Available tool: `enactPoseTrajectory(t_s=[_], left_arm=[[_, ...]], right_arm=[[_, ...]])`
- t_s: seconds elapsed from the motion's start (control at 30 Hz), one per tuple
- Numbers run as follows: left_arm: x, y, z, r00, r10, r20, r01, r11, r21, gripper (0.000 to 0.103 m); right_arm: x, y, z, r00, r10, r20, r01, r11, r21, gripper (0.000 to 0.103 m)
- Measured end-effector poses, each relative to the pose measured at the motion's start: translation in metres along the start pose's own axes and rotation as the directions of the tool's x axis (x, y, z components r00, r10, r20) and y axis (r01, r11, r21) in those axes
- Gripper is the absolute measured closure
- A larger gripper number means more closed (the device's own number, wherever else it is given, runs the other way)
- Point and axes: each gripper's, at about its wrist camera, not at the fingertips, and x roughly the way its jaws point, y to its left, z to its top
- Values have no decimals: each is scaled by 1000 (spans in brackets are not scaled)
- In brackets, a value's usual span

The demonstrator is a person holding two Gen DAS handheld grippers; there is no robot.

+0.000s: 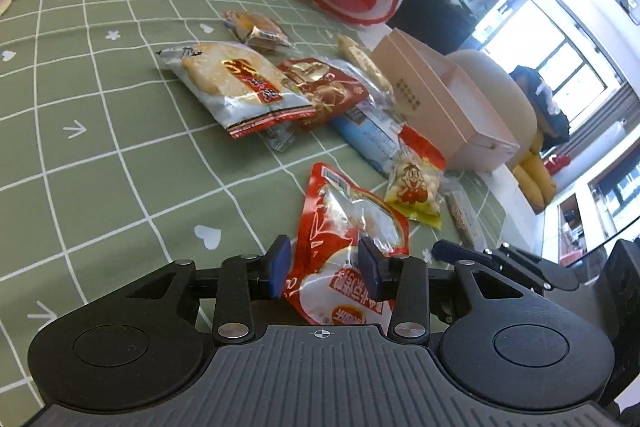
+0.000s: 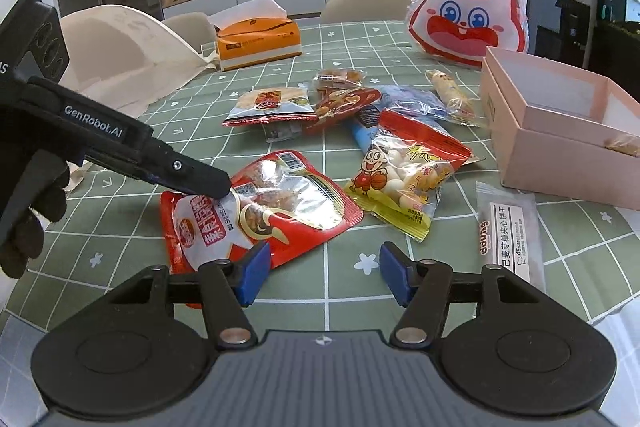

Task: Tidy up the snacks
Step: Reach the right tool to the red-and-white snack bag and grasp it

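A red snack pouch (image 1: 344, 247) with a clear window lies flat on the green checked tablecloth (image 1: 120, 167). My left gripper (image 1: 326, 267) is open, its blue pads on either side of the pouch's near end. In the right wrist view the same pouch (image 2: 260, 215) lies left of centre with the left gripper's tip resting over it (image 2: 208, 183). My right gripper (image 2: 320, 271) is open and empty, just in front of the pouch. A pink open box (image 2: 560, 131) stands at the right, with one snack inside (image 2: 624, 145).
Several other snack packs lie mid-table: a yellow cartoon pack (image 2: 404, 183), a rice cracker pack (image 2: 272, 103), a grey wafer pack (image 2: 508, 227). A rabbit-face bag (image 2: 468, 11) and an orange tissue box (image 2: 256, 39) stand at the back. Chairs surround the table.
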Motion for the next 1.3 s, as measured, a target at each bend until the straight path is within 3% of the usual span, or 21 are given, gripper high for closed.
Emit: enactPoseTrajectory(t_s=[0.3,0.5,0.57,0.67,0.8,0.93,1.03,1.1,1.3], left_arm=[[11,10,2,993,-115,-6,115,993,-37,62],[24,3,4,991,-128,25,129,990,-52,62],[23,8,7,990,-141,17,142,987,-81,64],[19,13,9,994,-108,6,108,991,-73,74],[18,22,12,993,-114,0,113,989,-93,79],[26,32,10,978,-209,-13,205,968,-146,79],[32,31,8,962,-273,-34,263,950,-168,75],[30,24,8,959,-279,-46,269,950,-155,63],[19,-21,3,975,-203,-96,200,979,-32,48]], right_arm=[[0,1,-1,1000,1,3,-1,1000,6,43],[-1,-5,-1,1000,22,9,-23,999,33,43],[-3,-7,-2,999,31,13,-31,999,43,49],[-5,-9,-3,1000,26,15,-27,998,48,56],[-9,-6,-6,1000,13,9,-13,1000,28,57],[-10,-8,-6,1000,23,10,-24,999,37,57],[-10,-9,-6,1000,29,11,-29,999,41,57],[-10,-10,-6,999,37,12,-37,998,48,57],[-14,-19,-8,997,77,21,-78,994,81,61]])
